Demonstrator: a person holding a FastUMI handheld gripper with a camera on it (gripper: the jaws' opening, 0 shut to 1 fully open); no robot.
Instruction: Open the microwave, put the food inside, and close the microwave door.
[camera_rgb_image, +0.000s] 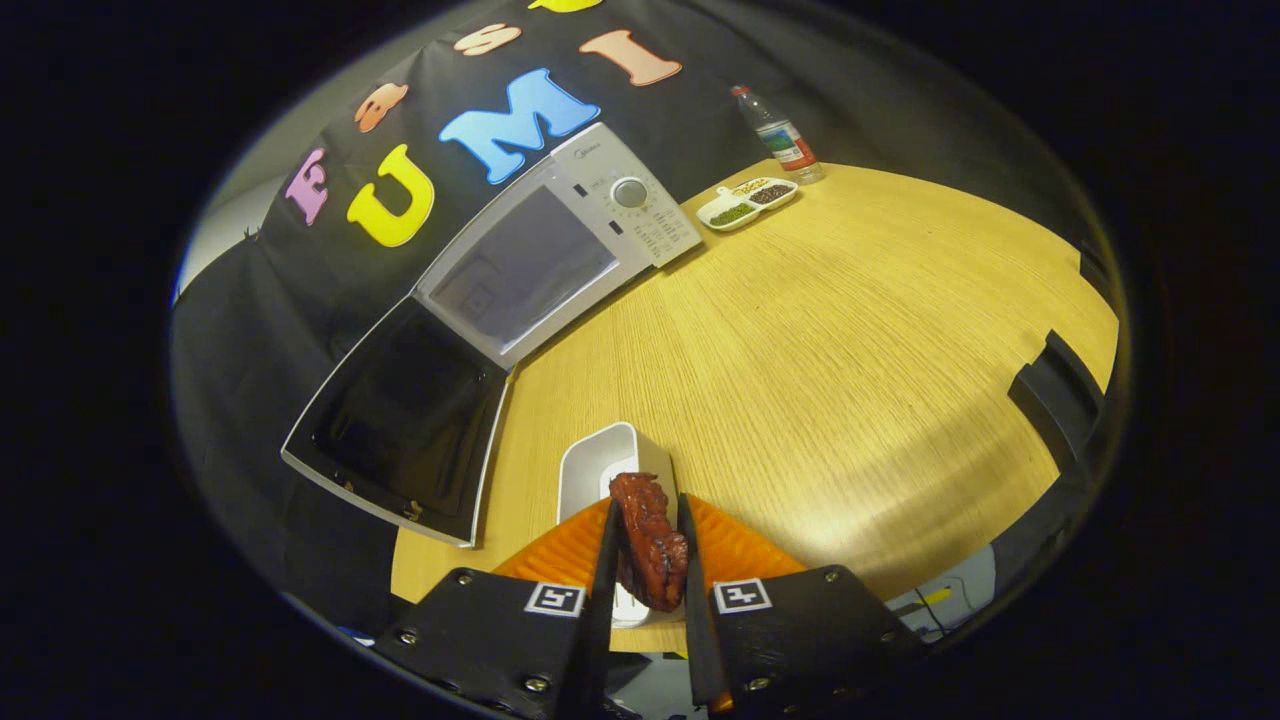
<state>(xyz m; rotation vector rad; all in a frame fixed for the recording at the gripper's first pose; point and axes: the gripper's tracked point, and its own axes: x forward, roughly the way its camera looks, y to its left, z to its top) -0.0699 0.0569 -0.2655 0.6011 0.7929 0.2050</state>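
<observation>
A dark red chunk of food is pinched between both fingers of my gripper, which is shut on it and holds it above a white rectangular dish on the wooden table. Beyond the fingers and to their left stands the white microwave. Its door is swung wide open toward me, dark glass facing up. The cavity looks grey and bare inside. The control panel with a round knob is on the microwave's right side.
A white divided dish with green and brown food lies past the microwave's right side, a plastic water bottle just behind it. Black cloth covers the wall behind the microwave. A dark object sits at the table's right edge.
</observation>
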